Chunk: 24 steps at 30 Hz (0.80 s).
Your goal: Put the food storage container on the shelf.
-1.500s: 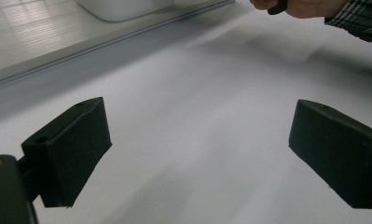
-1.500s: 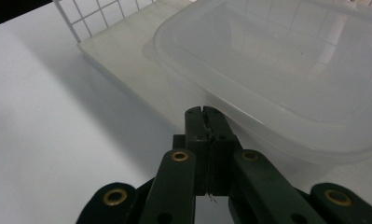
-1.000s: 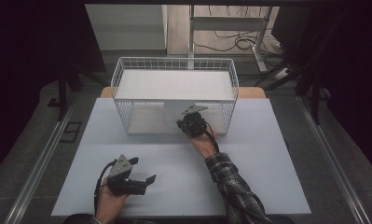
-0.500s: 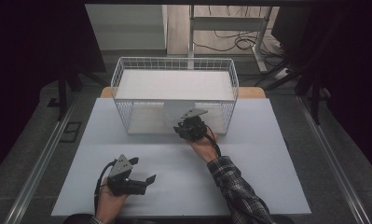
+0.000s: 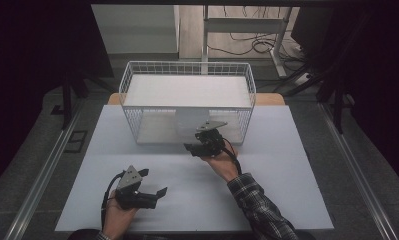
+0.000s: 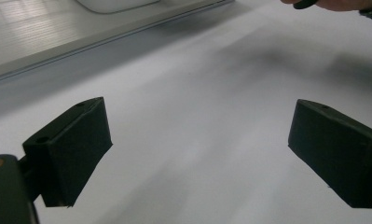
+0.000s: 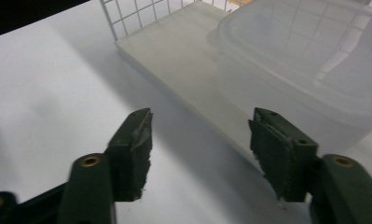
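White and matte, the flat bench (image 5: 267, 195) carries a white wire-mesh basket (image 5: 187, 70) at its far side, turned so that a pale flat board (image 5: 187, 90) lies across its top and another pale board (image 7: 183, 56) forms its floor. Inside the basket stands a translucent plastic tub with a rounded rim (image 7: 305, 60); in the high view it reads as a pale block (image 5: 189, 122) behind the mesh near the middle of the front face.

The right tool (image 5: 203, 146), black with a grey three-cornered plate on top, is held just in front of the basket's lower front edge, near the tub. In the right gripper view the right tool (image 7: 200, 154) has its jaws spread, with nothing between them; the board's edge and the tub sit just beyond the tips.

The left tool (image 5: 149, 192) lies low over the near left part of the bench, well apart from the basket, held by the person's left hand (image 5: 118, 217). In the left gripper view its jaws stand wide apart over bare bench surface, gripping nothing.
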{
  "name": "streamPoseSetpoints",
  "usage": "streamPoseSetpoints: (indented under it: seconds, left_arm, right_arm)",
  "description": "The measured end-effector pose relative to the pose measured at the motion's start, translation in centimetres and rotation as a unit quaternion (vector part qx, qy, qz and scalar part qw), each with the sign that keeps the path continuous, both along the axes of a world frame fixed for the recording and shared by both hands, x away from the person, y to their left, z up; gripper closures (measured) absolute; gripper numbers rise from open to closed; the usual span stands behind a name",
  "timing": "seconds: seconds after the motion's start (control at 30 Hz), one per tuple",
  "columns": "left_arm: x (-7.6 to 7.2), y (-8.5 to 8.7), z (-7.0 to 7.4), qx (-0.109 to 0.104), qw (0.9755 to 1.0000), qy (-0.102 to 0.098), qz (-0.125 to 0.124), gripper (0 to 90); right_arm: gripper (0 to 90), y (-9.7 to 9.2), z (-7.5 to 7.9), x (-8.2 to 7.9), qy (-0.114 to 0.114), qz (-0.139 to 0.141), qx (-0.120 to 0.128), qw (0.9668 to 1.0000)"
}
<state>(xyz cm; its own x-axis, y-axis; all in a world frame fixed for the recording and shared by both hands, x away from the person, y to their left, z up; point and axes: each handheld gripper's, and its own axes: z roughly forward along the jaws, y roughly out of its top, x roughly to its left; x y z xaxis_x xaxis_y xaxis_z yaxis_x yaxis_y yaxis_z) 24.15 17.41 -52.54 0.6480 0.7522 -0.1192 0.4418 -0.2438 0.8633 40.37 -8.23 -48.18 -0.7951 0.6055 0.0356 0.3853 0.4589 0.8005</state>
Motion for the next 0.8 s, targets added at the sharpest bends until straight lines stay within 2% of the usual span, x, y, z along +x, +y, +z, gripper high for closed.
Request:
streamPoseSetpoints:
  seconds: [0.4, 0.63, 0.8]
  left_arm:
    - [0.0, 0.0, 0.0, -0.004, 1.0, 0.002, -0.003, 4.8]
    - [0.0, 0.1, 0.1, -0.015, 0.9998, 0.003, -0.015, 4.1]
    - [-0.1, -0.1, 0.1, -0.011, 0.9996, 0.004, -0.026, 3.8]
  right_arm:
    - [19.0, -3.5, 0.4, -1.7, 0.014, 0.005, 0.015, 0.9998]
    - [9.3, -5.1, 0.9, -3.4, 0.012, 0.014, 0.017, 0.9997]
    - [6.0, -6.5, 0.9, -5.0, 0.01, 0.015, 0.012, 0.9998]
